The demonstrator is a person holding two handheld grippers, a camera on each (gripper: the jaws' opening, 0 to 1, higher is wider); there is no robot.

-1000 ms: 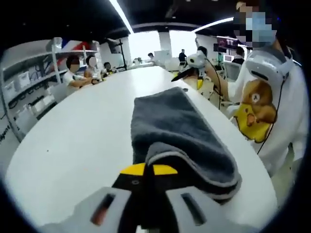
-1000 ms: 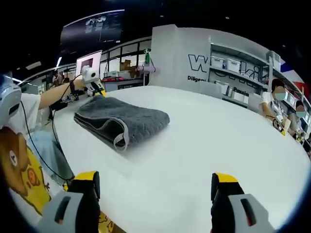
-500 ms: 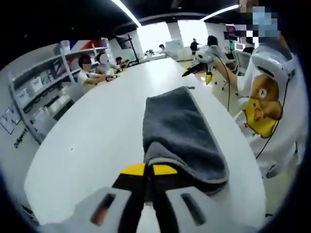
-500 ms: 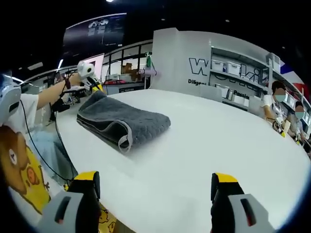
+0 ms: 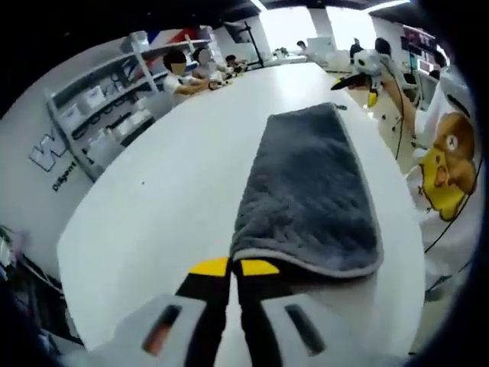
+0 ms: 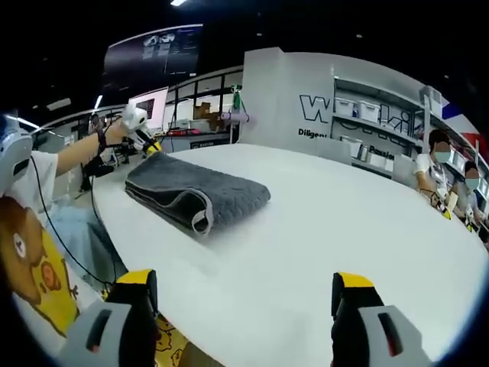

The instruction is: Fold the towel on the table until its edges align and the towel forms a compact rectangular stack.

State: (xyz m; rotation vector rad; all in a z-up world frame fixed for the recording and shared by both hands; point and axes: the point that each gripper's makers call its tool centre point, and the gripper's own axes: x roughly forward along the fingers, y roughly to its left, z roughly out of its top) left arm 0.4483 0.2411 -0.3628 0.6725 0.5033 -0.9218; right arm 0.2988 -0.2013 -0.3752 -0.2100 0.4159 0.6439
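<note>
Towel (image 5: 313,187) folded (label side rightward)

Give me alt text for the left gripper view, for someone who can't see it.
A folded grey towel lies on a white table, and the left gripper, yellow-tipped jaws closed, grips its near left corner. At the towel's far end the right gripper hovers with a person in a bear-print shirt beside it; shelves and seated people sit in the background.

White shelving (image 6: 380,126) with bins; bright ceiling strip lights (image 5: 386,4)
</note>
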